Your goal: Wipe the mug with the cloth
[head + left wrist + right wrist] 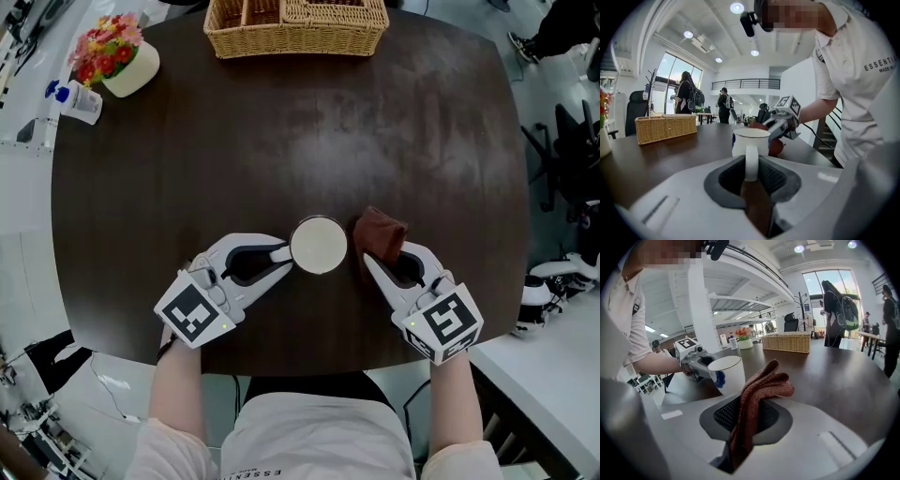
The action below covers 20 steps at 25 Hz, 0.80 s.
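A white mug [319,245] stands upright on the dark table [281,141] near its front edge. My left gripper [281,254] is shut on the mug's handle [751,161], which runs between the jaws in the left gripper view. A folded reddish-brown cloth [380,233] sits just right of the mug, held by my right gripper [368,263], whose jaws are shut on it. In the right gripper view the cloth [757,399] rises from between the jaws, with the mug [726,374] a little to its left, apart from it.
A wicker basket [296,25] stands at the table's far edge. At the far left sit a white pot of flowers [117,54] and a small bottle [75,99]. Office chairs [572,150] stand off the table's right side.
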{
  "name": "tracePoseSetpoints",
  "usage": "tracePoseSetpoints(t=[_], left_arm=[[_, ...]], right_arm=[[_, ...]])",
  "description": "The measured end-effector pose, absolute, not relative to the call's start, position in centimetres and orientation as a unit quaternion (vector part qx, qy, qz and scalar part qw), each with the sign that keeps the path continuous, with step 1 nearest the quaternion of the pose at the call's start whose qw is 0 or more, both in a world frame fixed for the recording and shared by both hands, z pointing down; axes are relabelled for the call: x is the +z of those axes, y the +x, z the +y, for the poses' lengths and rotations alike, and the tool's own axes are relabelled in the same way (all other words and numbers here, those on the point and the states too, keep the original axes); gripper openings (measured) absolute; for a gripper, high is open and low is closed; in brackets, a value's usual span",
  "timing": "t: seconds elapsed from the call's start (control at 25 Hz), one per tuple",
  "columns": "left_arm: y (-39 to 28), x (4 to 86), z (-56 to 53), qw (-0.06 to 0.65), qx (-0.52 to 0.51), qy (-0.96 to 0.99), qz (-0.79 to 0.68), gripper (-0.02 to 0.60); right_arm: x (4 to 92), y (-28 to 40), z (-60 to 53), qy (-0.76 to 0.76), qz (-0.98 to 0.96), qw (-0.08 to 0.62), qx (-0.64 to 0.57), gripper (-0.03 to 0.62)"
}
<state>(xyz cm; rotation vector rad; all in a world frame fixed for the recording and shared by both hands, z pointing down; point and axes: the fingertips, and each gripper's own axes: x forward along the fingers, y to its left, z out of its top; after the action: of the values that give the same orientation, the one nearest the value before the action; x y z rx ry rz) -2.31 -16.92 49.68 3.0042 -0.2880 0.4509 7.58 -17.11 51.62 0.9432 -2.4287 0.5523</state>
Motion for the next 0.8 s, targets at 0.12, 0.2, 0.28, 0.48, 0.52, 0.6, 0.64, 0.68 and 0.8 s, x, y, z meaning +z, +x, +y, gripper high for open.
tracePoseSetpoints(t=[0.12, 0.2, 0.28, 0.48, 0.52, 0.6, 0.64, 0.68, 0.8], left_arm=[[-2.8, 50.2, -16.7, 0.061, 0.148, 0.981, -0.109, 0.071], [-3.0, 50.2, -16.7, 0.08, 0.145, 0.978, -0.13, 0.072], [-3.3, 50.4, -17.0, 0.091, 0.149, 0.972, -0.154, 0.094], [-4.9, 49.5, -17.5, 0.096, 0.144, 0.963, -0.207, 0.172], [-5.3, 48.8, -17.4, 0.101, 0.135, 0.961, -0.218, 0.172], [-5.7, 46.9, -17.3, 0.105, 0.109, 0.957, -0.246, 0.172], [-5.8, 45.9, -17.2, 0.103, 0.097, 0.955, -0.262, 0.172], [-5.7, 45.1, -17.0, 0.097, 0.092, 0.951, -0.279, 0.172], [-5.6, 42.7, -15.7, 0.081, 0.102, 0.94, -0.316, 0.145]], right_arm=[[51.2, 7.2, -17.0, 0.338, -0.891, 0.234, 0.193, 0.077], [50.9, 7.1, -16.9, 0.336, -0.893, 0.233, 0.19, 0.077], [50.6, 7.1, -16.7, 0.335, -0.893, 0.231, 0.191, 0.078], [49.7, 7.0, -16.4, 0.346, -0.891, 0.224, 0.189, 0.077], [49.4, 7.0, -16.2, 0.35, -0.891, 0.221, 0.186, 0.078], [48.4, 7.0, -15.9, 0.361, -0.89, 0.214, 0.176, 0.078], [47.7, 7.1, -15.7, 0.37, -0.888, 0.212, 0.17, 0.078], [46.8, 7.2, -15.5, 0.382, -0.885, 0.208, 0.164, 0.077], [43.3, 6.9, -14.4, 0.421, -0.878, 0.18, 0.142, 0.077]])
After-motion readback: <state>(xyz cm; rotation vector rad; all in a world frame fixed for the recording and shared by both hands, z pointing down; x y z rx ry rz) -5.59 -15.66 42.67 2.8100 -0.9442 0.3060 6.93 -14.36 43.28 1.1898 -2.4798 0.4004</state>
